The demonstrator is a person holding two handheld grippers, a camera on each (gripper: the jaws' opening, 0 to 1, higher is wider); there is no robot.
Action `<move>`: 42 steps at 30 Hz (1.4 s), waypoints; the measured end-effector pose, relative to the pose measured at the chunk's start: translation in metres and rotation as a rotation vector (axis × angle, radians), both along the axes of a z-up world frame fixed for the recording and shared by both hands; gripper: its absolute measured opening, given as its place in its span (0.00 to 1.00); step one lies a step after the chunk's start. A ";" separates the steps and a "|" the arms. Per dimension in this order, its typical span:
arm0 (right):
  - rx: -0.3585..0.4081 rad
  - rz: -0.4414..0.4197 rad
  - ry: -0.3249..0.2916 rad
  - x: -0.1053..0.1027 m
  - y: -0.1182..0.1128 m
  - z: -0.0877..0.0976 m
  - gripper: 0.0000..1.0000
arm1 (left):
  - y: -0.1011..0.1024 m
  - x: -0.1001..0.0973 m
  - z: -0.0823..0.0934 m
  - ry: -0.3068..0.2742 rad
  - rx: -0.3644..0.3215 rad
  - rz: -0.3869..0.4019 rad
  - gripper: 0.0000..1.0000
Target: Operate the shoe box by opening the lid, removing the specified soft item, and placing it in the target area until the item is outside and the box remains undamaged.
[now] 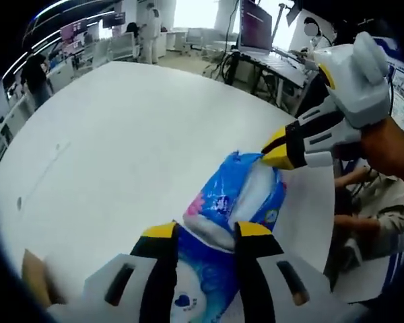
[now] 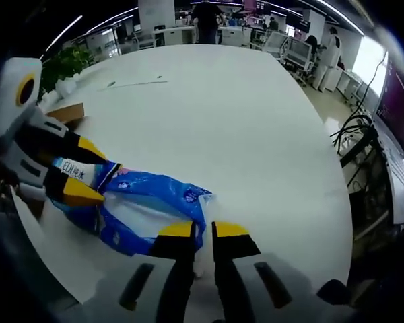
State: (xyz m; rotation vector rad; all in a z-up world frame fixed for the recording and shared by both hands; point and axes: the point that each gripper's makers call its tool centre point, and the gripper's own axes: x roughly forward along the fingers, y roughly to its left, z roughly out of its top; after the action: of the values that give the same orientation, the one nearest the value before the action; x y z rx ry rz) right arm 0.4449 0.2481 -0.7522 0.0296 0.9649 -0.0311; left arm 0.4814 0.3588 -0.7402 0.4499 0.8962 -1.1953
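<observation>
Yellow-tipped jaws of my left hand-held gripper (image 1: 203, 232) clamping one end of blue plastic pack (image 1: 239, 198), crinkly glossy film, soft white stuff showing through. My right hand-held gripper (image 2: 202, 232) pinching opposite end of pack (image 2: 145, 205), jaws nearly closed on thin film edge. Pack stretching between both grippers, lying just over smooth white round surface (image 2: 242, 128). Brown cardboard box (image 2: 69, 112) corner sitting beside left gripper.

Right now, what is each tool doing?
Left tool: closed on the blue-and-white soft plastic pack.
Right tool: closed on the pack's other end.
</observation>
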 end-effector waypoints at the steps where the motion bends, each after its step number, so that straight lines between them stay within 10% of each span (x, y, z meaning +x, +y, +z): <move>1: 0.002 0.000 0.001 0.000 0.001 0.000 0.08 | 0.000 -0.001 0.001 0.001 -0.002 -0.001 0.34; 22: -0.004 -0.018 -0.109 -0.005 0.016 0.050 0.18 | 0.031 -0.014 0.060 -0.020 -0.151 0.016 0.37; 42: 0.013 0.055 -0.159 -0.018 0.123 0.093 0.18 | 0.192 -0.018 0.097 -0.067 -0.183 0.152 0.36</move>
State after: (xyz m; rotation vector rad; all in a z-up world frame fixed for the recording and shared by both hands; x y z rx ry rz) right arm 0.4267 0.3710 -0.6590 0.0175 0.8064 0.0277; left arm 0.4631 0.5507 -0.6431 0.2681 0.7424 -1.1047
